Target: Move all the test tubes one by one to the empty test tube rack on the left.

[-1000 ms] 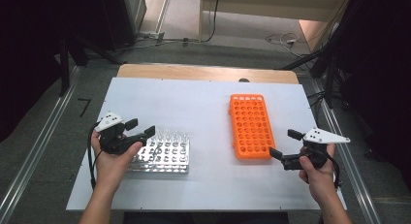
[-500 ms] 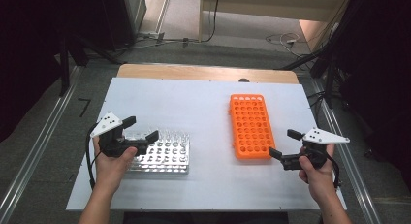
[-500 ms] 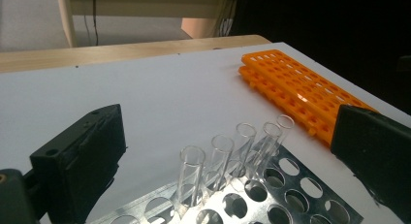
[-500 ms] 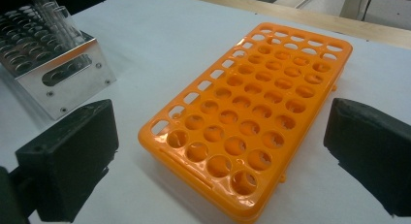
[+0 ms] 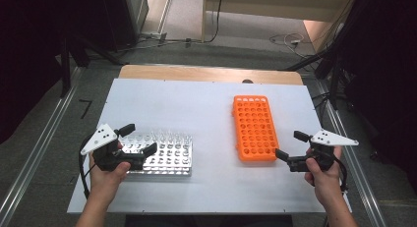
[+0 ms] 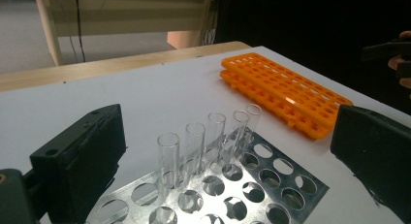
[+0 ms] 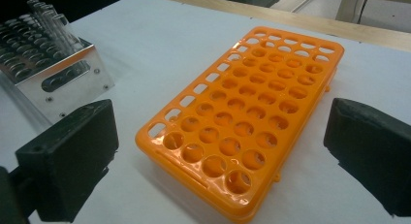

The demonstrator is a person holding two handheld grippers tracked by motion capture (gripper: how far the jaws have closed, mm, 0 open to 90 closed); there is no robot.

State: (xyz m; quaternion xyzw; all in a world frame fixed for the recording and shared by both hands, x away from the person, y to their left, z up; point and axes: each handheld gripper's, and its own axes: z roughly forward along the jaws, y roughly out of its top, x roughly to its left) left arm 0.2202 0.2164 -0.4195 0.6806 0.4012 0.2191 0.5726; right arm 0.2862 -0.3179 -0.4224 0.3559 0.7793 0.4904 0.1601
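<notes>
Transfer not yet begun: five glass tubes (image 6: pixel 208 136) standing in metal rack (image 5: pixel 169 158) on surface (image 5: pixel 206 104), orange rack (image 5: pixel 254 127) empty, left tool (image 5: pixel 141 139) just spread wide with nothing between, right tool (image 5: pixel 290 146) apart, unladen.
</notes>
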